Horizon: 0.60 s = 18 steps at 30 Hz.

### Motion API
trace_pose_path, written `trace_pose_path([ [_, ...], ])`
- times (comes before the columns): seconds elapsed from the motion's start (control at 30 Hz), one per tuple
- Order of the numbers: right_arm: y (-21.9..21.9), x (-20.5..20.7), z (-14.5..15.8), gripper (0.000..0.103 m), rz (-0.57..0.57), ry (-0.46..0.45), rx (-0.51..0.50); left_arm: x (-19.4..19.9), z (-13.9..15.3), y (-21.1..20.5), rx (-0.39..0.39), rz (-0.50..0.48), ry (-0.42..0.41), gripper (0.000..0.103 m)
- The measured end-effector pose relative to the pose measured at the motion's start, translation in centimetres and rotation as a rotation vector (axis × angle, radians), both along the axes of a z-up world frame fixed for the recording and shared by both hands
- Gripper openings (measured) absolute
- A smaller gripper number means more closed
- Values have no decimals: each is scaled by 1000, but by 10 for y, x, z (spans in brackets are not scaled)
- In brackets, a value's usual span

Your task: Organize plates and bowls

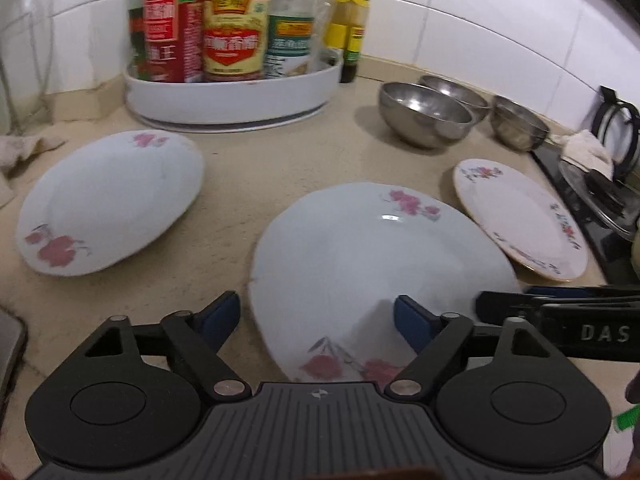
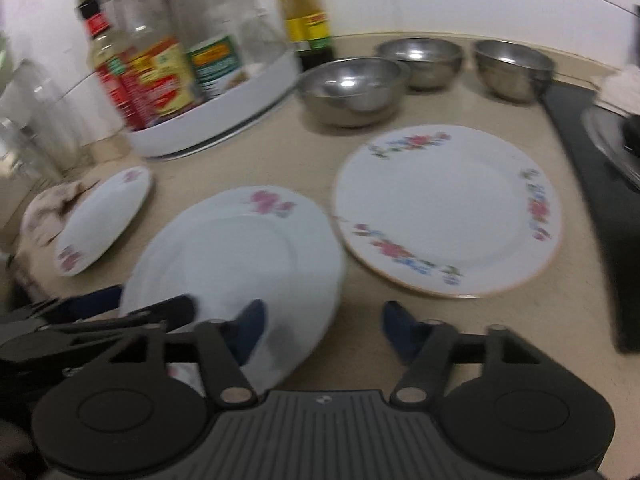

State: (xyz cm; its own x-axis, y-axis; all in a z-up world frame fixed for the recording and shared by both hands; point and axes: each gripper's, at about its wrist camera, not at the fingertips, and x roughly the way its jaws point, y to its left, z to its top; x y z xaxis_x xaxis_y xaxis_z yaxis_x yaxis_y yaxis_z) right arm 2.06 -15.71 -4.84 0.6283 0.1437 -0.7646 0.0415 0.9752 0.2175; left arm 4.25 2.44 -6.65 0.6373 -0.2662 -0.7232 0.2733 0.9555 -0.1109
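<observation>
- Left gripper [image 1: 316, 322] is open, straddling the 7 o'clock rim of the middle plate [image 1: 360, 264] on the desk [image 1: 248, 164].
- Right gripper [image 2: 324, 330] is open over its 5 o'clock rim.
- Risk: uneven closing tips or chips it against the neighbouring plate [image 2: 444, 208].

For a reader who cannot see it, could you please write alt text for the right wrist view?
Open right gripper straddles the near edge of a pink-flowered plate on a beige counter; beyond sit two more plates and three steel bowls.

Glossy plates [image 1: 352, 248] – shiny metal bowls [image 1: 426, 114].
</observation>
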Motion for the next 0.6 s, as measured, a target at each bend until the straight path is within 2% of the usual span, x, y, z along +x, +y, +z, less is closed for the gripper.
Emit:
trace_pose_path([
  [0.07, 1, 4, 0, 45, 29, 4, 45, 1, 1, -3, 3, -10, -2, 84],
  [0.13, 0, 7, 0, 44, 34, 9, 62, 3, 0, -3, 15, -14, -6, 82],
  [0.27, -9, 13, -1, 34, 20, 17, 111, 8, 1, 4, -3, -19, -5, 79],
  [0.4, -14, 22, -2, 32, 5, 25, 157, 24, 3, 10, -16, 38, -3, 61],
  [0.5, -12, 29, -2, 31, 14, 18, 152, 34, 4, 16, -42, 69, 9, 57],
  [0.6, -12, 36, -3, 29, 18, 15, 147, 37, 4, 15, -22, 72, -3, 55],
])
